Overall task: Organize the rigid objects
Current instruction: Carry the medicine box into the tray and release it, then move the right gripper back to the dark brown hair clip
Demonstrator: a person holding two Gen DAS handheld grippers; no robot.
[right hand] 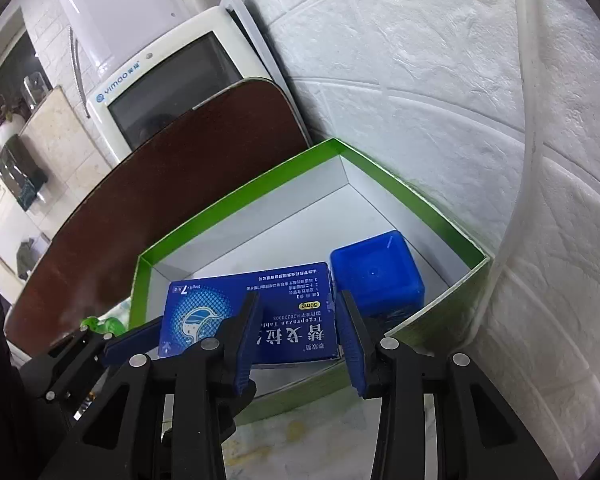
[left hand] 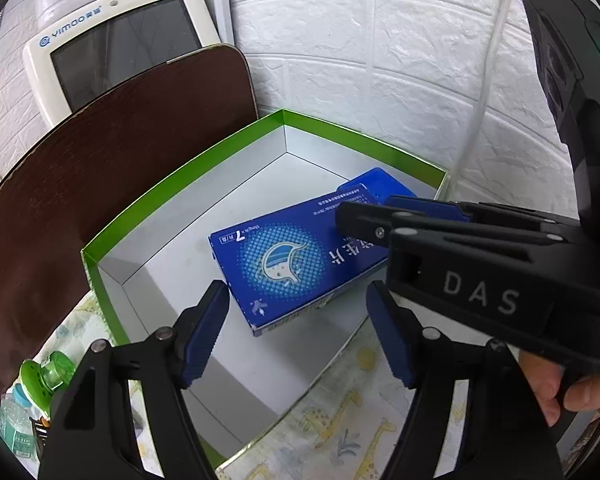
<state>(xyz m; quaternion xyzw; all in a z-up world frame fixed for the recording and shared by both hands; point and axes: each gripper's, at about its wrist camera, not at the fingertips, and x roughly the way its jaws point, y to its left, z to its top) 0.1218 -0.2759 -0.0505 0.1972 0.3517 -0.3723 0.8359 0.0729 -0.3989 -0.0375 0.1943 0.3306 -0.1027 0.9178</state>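
A green-rimmed open box (left hand: 148, 204) sits against a white wall. Inside lie a flat blue medicine carton (left hand: 284, 268) and, beside it, a blue cube (right hand: 374, 276). Above, the left gripper (left hand: 300, 332) and right gripper (right hand: 298, 344) hover with jaws apart, holding nothing.

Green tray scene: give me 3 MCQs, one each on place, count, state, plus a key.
1. Where does the blue medicine box lie?
A. inside the green tray
B. on the brown board
C. on the patterned cloth

2. How many blue items are in the tray?
A. one
B. two
C. four

3. The left gripper is:
A. clamped on the box
B. open, holding nothing
C. gripping the tray rim

Key: A, the box rests on the tray floor; B, the box and the blue cube; B, nothing between its pads.
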